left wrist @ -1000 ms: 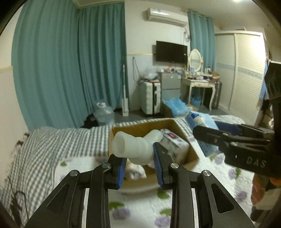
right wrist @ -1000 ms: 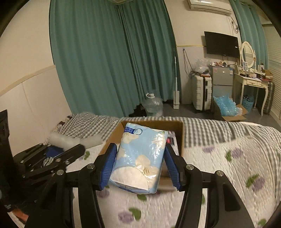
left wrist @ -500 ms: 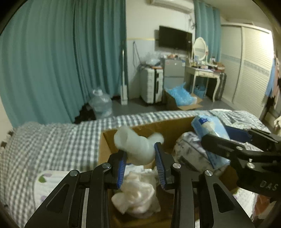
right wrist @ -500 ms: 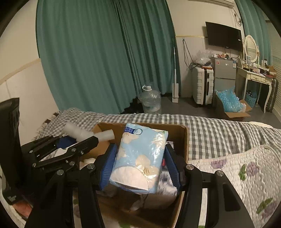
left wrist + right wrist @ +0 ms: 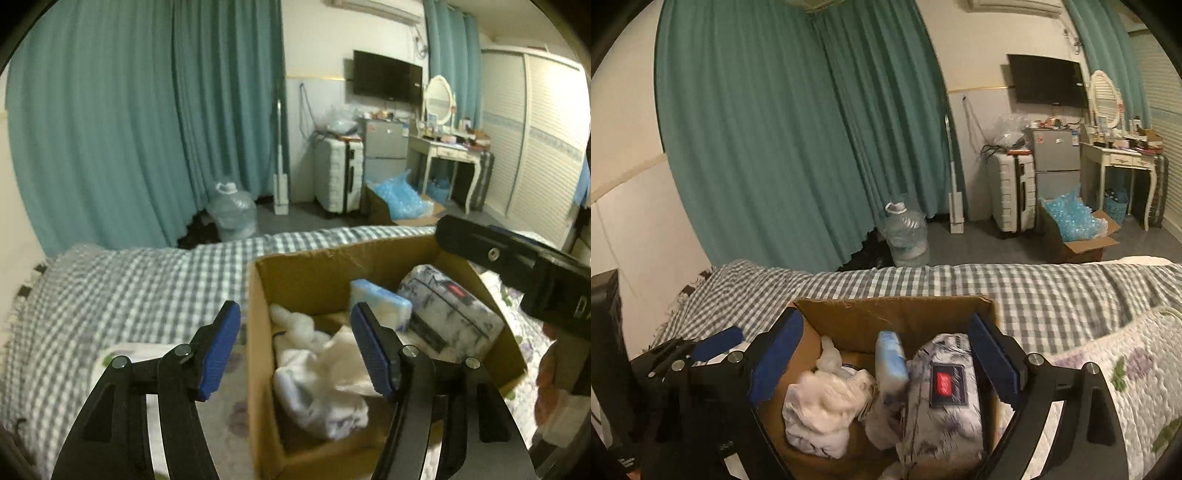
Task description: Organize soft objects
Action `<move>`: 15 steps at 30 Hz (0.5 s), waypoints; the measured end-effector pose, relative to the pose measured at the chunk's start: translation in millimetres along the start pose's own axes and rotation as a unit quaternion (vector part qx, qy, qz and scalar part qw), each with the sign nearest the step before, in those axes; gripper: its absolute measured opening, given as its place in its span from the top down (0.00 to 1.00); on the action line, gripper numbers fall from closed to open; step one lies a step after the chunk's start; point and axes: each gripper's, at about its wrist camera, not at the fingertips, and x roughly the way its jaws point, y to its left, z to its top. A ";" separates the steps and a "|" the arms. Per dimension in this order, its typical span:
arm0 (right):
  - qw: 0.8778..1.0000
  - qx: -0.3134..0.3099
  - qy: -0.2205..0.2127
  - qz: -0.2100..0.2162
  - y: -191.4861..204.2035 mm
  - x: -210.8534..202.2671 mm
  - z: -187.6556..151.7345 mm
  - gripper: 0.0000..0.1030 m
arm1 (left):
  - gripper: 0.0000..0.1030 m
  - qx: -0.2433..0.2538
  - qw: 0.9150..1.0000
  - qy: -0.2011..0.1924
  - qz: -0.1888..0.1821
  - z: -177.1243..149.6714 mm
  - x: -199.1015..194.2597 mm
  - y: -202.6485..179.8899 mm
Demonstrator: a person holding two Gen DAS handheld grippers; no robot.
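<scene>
Nearest, at 6 o'clock in the left wrist view: left hand-held gripper [image 5: 295, 347] spread wide, nothing between the blue pads, straddling the box's left wall. Likewise in the right wrist view: right hand-held gripper [image 5: 882, 363] spread wide and empty, poised over the open box [image 5: 894, 308]. Just beyond, inside the box on the bed [image 5: 1052, 291]: crumpled white cloth [image 5: 823, 406] at 7 o'clock, blue tissue pack [image 5: 891, 363] standing on edge in the middle, patterned grey-white pack [image 5: 942, 398] with a red label at 5 o'clock, touching the tissue pack. Seen from the left side: same cloth [image 5: 317, 373], tissue pack [image 5: 380, 302] and patterned pack [image 5: 447, 310] crowded together, right gripper's black body crossing at 3 o'clock. Probably late in the task: several soft things already boxed, both grippers freed. Nothing loose visible on the floral quilt [image 5: 1115, 365] at 4 o'clock or the checked cover towards 12, though much of the bed lies out of frame, so remaining items cannot be ruled out. Farther off, past the bed: water jug [image 5: 907, 236] at 12 o'clock, teal curtains [image 5: 775, 129] behind, suitcase [image 5: 1012, 192] and dressing table [image 5: 1119, 162] at 2 o'clock.
</scene>
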 end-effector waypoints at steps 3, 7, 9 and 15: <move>1.000 0.018 -0.015 -0.003 -0.6 -27.4 -4.1 0.12 | 0.39 0.008 1.000 -0.015 0.012 -0.4 -30.1 0.8; 0.999 0.013 -0.031 -0.020 10.1 -79.7 -3.9 0.12 | 0.39 0.006 0.998 -0.055 0.016 5.9 -87.6 3.1; 0.999 -0.004 -0.042 -0.033 20.9 -107.0 -1.1 0.12 | 0.38 0.011 0.996 -0.087 0.017 11.4 -126.7 1.0; 0.992 -0.055 -0.092 -0.060 60.5 -216.5 8.5 0.03 | 0.12 0.010 0.977 -0.211 0.031 6.2 -239.3 -1.4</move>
